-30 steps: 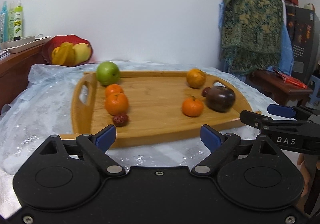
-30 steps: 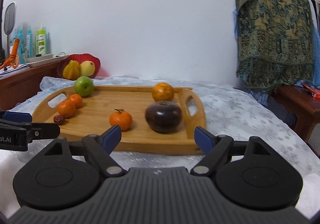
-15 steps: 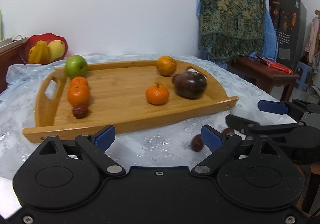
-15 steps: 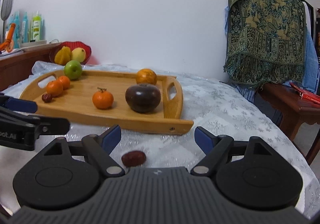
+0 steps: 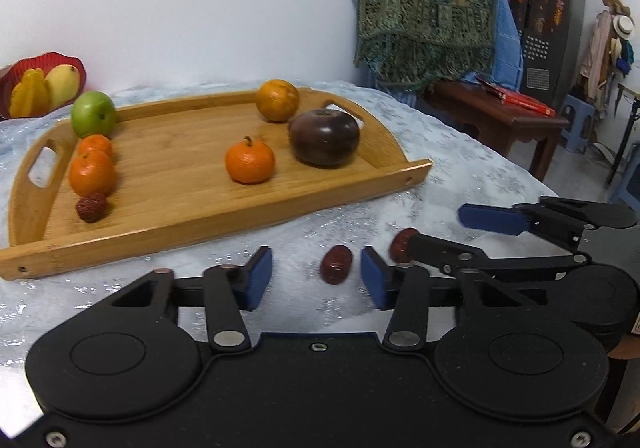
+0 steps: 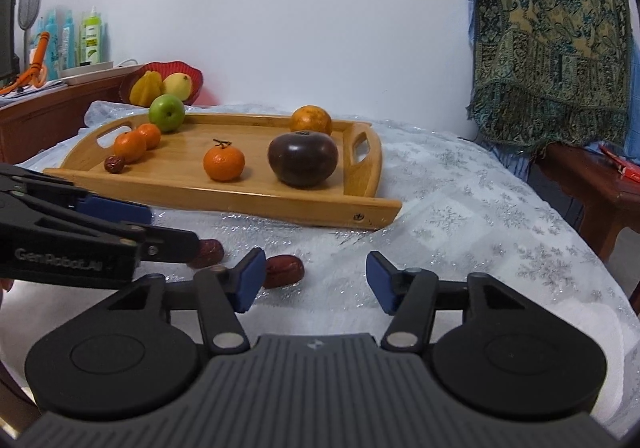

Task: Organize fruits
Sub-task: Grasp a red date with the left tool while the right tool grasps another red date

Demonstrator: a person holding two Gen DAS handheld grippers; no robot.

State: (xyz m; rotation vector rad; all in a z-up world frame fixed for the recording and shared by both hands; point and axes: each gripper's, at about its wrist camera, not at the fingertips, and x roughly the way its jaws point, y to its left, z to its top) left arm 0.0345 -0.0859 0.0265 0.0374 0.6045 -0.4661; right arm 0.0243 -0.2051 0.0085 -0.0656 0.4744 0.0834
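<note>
Wooden tray (image 5: 192, 203) sits far on the snowflake tablecloth (image 6: 460, 215), carrying a dark purple fruit (image 5: 324, 137), green apple (image 5: 93, 113), four oranges and one red date (image 5: 91, 207). My left gripper (image 5: 316, 282) and right gripper (image 6: 316, 280) are both wide open, holding nothing. Two loose dates on the cloth: one (image 5: 337, 270) between my left fingers, one (image 6: 283, 271) beside my right gripper's left pad.

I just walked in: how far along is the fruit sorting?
Seven fruits sit on the wooden tray. Nothing is gripped: left tongs and right tongs are open. Two red dates lie on the tablecloth, left to collect.
</note>
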